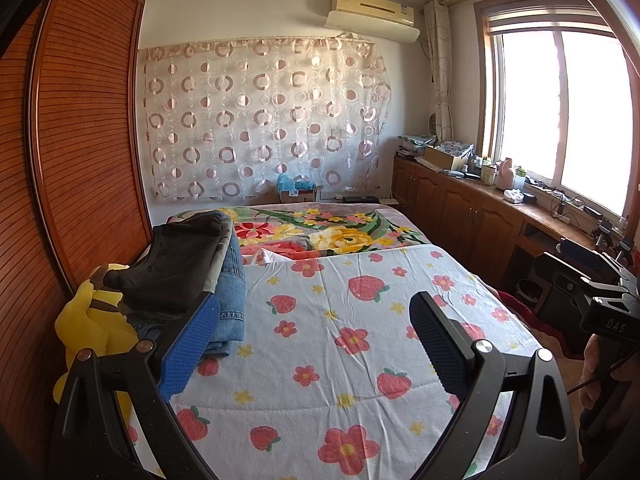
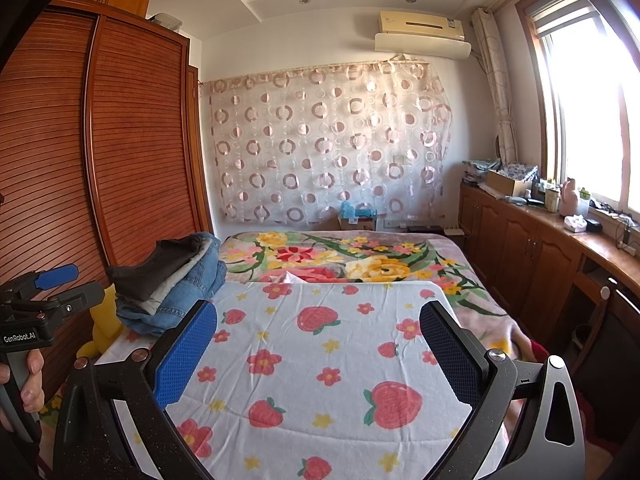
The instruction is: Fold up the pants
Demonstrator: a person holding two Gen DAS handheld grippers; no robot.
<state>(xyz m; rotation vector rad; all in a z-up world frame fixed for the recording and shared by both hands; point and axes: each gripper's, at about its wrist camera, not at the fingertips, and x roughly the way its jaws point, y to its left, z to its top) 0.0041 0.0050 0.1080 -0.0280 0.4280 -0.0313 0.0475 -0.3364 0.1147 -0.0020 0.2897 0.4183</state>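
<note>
So both my grippers are up over the bed right now, empty, nothing between the fingers on either one; my left gripper (image 1: 316, 344) has its blue-padded black fingers spread wide, and my right gripper (image 2: 320, 354) is spread just as wide, both hanging above the white bedsheet printed with red strawberries and pink flowers (image 1: 340, 360) without touching it. The pants are all in one stack at the left edge of the bed: a dark brown folded pair (image 1: 176, 260) sits on top, there's a thin grey layer under it, and folded blue denim jeans (image 1: 232, 292) are at the bottom, resting on the strawberry sheet. From the right wrist view the same pile (image 2: 172, 284) looks a bit slumped, with the denim bulging out toward the middle of the bed. In the left wrist view my left blue finger pad (image 1: 188, 348) overlaps the near corner of the jeans, but I can't tell if it's actually touching them or just in front. Squeezed between the pile and the reddish-brown slatted wooden wardrobe (image 1: 80, 140) is a yellow plush toy (image 1: 92, 324), partly under the clothes. Past the sheet the bed is covered by a big floral blanket with yellow and red flowers (image 1: 328, 232). I can see my own hand (image 2: 32, 380) wrapped round the left gripper's handle in the right wrist view, off to the left and beside the wardrobe
</note>
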